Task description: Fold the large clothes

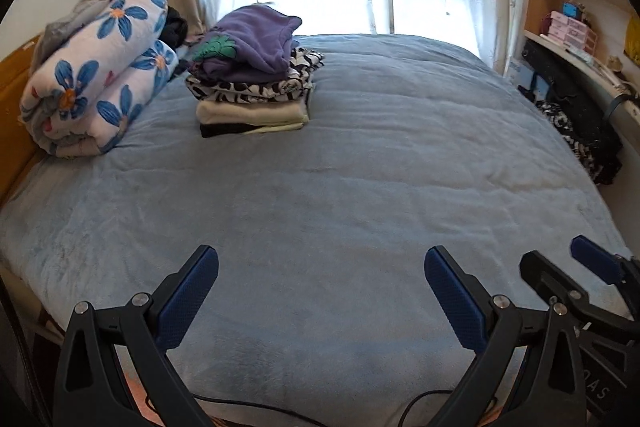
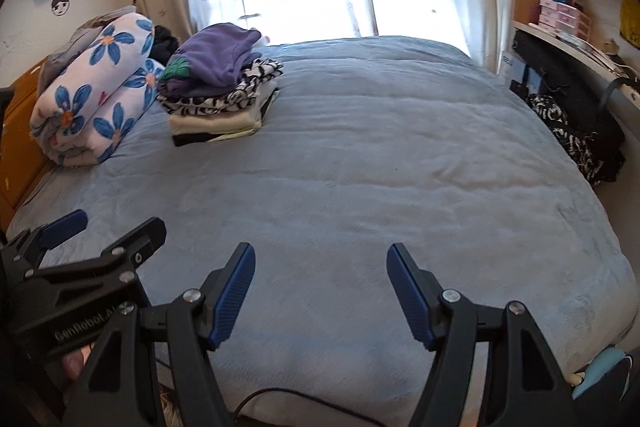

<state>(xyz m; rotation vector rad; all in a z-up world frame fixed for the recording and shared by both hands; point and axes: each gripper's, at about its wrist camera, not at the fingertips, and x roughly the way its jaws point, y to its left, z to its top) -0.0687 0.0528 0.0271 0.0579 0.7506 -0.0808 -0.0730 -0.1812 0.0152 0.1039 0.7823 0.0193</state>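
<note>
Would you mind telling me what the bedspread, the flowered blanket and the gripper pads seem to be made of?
Bedspread: probably plush fleece or velour; matte blue, with a soft nap and shallow wrinkles.
Flowered blanket: likely thick fleece; fuzzy surface, rolled in bulky, rounded folds.
Pads on the right gripper: blue, apparently rubber or textured plastic, with a fine ribbed pattern; which one is unclear.

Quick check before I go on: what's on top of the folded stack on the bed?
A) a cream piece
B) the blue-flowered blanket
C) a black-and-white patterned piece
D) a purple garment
D: the purple garment lies on top of the stack, with the black-and-white patterned piece under it, then the cream piece; the blue-flowered blanket sits rolled beside the stack.
</note>
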